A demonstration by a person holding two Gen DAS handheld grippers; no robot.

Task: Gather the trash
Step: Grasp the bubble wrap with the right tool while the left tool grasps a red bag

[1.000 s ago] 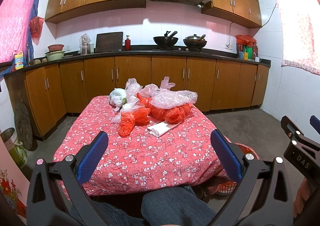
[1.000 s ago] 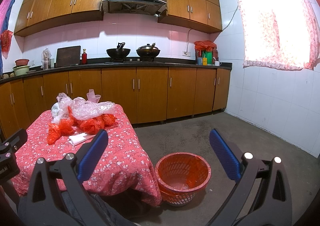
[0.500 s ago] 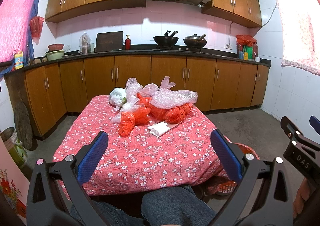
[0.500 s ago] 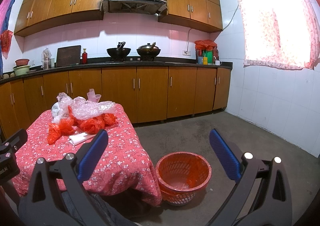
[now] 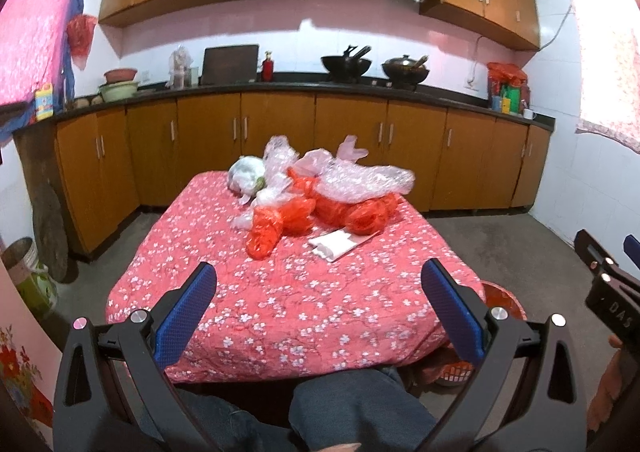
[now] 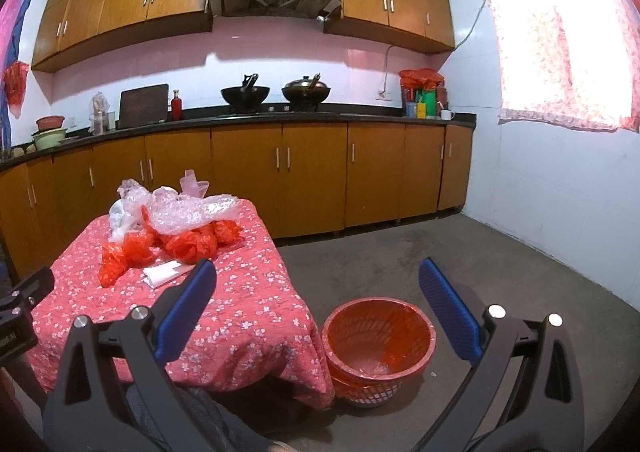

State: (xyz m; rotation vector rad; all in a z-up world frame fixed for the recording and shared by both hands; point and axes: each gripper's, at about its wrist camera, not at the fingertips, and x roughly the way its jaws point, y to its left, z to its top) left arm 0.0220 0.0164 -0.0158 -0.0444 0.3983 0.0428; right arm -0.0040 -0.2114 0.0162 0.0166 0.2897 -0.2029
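A heap of trash lies at the far end of a table (image 5: 288, 312) covered in red flowered cloth: orange plastic bags (image 5: 280, 221) (image 6: 192, 244), clear bubble wrap (image 5: 360, 179) (image 6: 188, 211), a white bag (image 5: 246, 173) and a white folded paper (image 5: 338, 244) (image 6: 166, 272). An orange basket (image 6: 378, 344) lined with a bag stands on the floor right of the table. My left gripper (image 5: 320, 292) hangs open over the table's near end, well short of the heap. My right gripper (image 6: 318, 288) is open, above the table's right corner and the basket.
Wooden cabinets and a dark counter (image 6: 320, 117) with two woks run along the back wall. A person's knee (image 5: 360, 408) shows under the near table edge. A bucket (image 5: 24, 268) stands at the left wall. Bare grey floor (image 6: 460, 252) spreads right of the table.
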